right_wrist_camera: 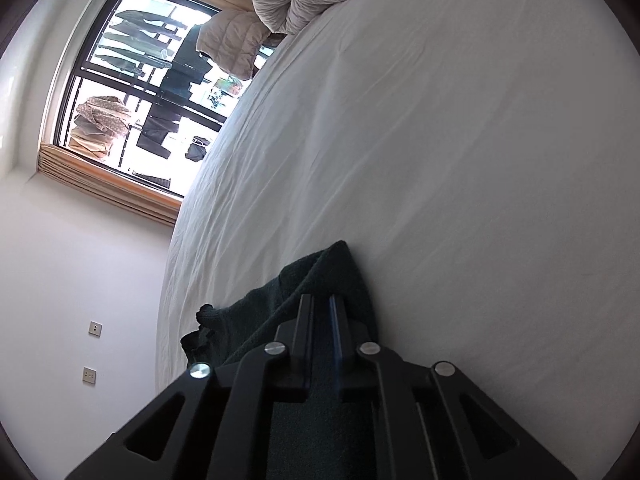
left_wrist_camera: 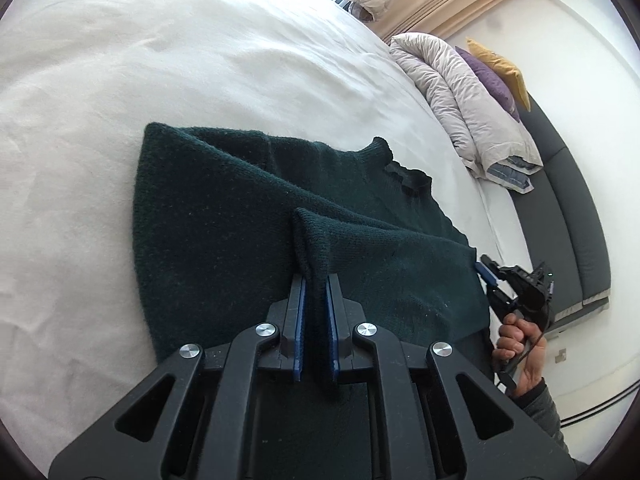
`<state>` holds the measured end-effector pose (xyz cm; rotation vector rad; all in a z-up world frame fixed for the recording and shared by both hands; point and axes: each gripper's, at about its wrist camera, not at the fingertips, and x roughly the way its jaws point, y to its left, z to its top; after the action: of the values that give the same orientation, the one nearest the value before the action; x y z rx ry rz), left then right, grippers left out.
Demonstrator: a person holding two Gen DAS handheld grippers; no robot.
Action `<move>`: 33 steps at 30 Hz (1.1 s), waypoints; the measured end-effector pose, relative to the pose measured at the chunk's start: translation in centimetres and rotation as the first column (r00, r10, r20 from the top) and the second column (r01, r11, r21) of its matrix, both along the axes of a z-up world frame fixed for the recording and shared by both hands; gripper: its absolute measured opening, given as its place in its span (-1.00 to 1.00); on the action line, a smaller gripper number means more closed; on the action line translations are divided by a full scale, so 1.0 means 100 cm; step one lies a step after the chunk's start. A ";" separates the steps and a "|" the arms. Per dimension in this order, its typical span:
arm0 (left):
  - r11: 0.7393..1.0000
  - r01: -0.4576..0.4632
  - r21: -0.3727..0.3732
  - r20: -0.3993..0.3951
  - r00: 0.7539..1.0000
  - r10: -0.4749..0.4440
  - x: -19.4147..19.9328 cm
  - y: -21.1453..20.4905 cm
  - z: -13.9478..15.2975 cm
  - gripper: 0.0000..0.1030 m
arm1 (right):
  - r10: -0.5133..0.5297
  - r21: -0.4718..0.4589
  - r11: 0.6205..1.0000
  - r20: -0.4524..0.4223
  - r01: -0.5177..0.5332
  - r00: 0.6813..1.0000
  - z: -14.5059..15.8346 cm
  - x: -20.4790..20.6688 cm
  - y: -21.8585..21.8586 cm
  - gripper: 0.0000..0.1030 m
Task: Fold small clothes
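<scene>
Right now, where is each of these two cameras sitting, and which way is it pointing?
Left wrist: sits on the left gripper, looking down its fingers at the dark green sweater it pinches on the white bed; the right hand with the right gripper shows.
Right wrist: sits on the right gripper, facing over the sweater and bed toward the window; only its own fingers show.
Shared: sweater, bed, rumpled duvet.

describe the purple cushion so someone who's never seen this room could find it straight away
Start from the big white bed and look past its far edge to the dark bench. There a crumpled pale duvet is heaped, and the purple cushion leans between it and a mustard-yellow cushion. It is the only purple thing there.
</scene>
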<state>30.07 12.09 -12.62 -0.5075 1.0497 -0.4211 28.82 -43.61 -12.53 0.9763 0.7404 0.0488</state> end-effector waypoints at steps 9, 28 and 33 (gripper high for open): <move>0.967 0.103 0.233 0.119 0.984 -0.134 -0.007 -0.077 0.039 -0.81 | 0.232 -0.022 0.972 -0.025 -0.232 0.973 -0.006 0.006 0.073 -0.55; 0.964 0.073 0.255 0.141 0.984 -0.112 -0.034 -0.068 0.001 -0.81 | 0.272 0.037 0.961 0.038 -0.274 0.961 0.005 -0.028 0.075 -0.19; 0.974 0.078 0.213 0.142 0.984 -0.110 -0.037 -0.058 -0.003 -0.81 | 0.198 0.146 0.970 -0.009 -0.195 0.980 -0.030 -0.033 0.049 -0.75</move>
<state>26.32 6.26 -12.93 -0.2359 0.9591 -0.4223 25.51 -38.71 -15.49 1.0395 0.8621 0.2674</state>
